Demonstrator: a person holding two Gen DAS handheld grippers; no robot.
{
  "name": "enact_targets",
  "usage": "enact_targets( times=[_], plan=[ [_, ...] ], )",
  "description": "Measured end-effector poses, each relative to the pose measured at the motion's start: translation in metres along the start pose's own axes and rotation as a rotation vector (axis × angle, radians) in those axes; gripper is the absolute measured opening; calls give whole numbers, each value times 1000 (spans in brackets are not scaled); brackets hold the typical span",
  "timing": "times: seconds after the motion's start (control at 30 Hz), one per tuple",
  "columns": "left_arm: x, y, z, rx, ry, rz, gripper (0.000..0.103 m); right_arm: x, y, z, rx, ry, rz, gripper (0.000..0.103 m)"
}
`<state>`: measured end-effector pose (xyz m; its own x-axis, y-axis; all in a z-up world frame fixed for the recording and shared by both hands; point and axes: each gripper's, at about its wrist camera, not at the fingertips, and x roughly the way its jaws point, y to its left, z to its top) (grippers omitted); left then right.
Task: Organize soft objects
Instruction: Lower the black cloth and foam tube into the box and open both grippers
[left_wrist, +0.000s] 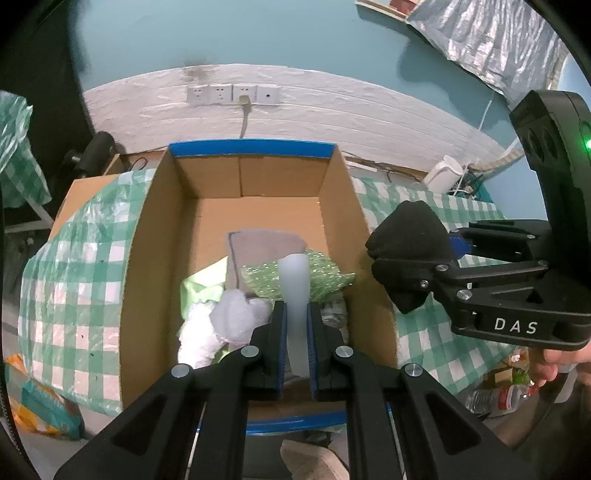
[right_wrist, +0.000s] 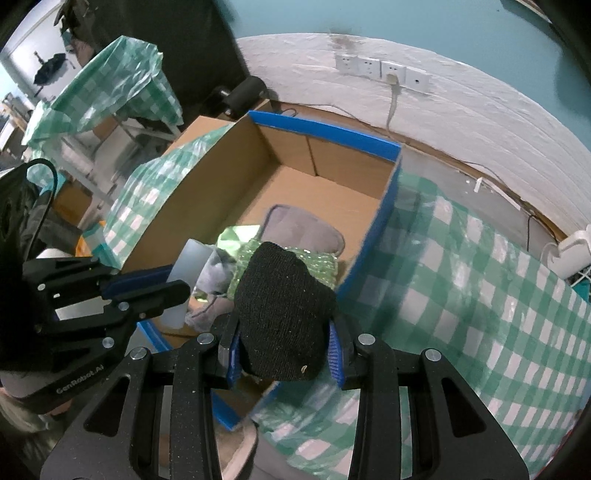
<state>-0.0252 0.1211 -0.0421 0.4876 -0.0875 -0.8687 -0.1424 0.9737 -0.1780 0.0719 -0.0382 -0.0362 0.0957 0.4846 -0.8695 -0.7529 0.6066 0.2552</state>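
Observation:
A cardboard box (left_wrist: 159, 236) with blue-taped rims stands on a green checked cloth; it also shows in the right wrist view (right_wrist: 207, 184). Inside lie a grey cushion (left_wrist: 266, 247), a green sparkly cloth (left_wrist: 325, 273) and white fluffy pieces (left_wrist: 221, 321). My left gripper (left_wrist: 295, 314) is shut on a pale translucent soft tube (left_wrist: 293, 280) above the box's near end. My right gripper (right_wrist: 282, 350) is shut on a black knitted piece (right_wrist: 284, 310), held over the box's right rim; it also shows in the left wrist view (left_wrist: 406, 251).
A wall (left_wrist: 295, 110) with power sockets (left_wrist: 232, 94) rises behind the box. A white kettle (left_wrist: 445, 173) stands at the far right on the checked cloth (right_wrist: 480, 295). Bags (left_wrist: 40, 398) and plastic bottles (left_wrist: 498, 398) lie on the floor at both sides.

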Motion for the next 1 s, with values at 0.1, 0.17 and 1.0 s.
enact_targets(
  times=[0.1,0.17,1.0],
  plan=[
    [0,7,-1,-20,0,3,11,6,6,3,-13,4,9,40],
    [0,12,-1,-38,2,7,15,9,10,4,-19,-3,8,42],
    [-41,9,2,-58,-103,-9,59,-49,-7,-13,9,-160,-93,66]
  ],
)
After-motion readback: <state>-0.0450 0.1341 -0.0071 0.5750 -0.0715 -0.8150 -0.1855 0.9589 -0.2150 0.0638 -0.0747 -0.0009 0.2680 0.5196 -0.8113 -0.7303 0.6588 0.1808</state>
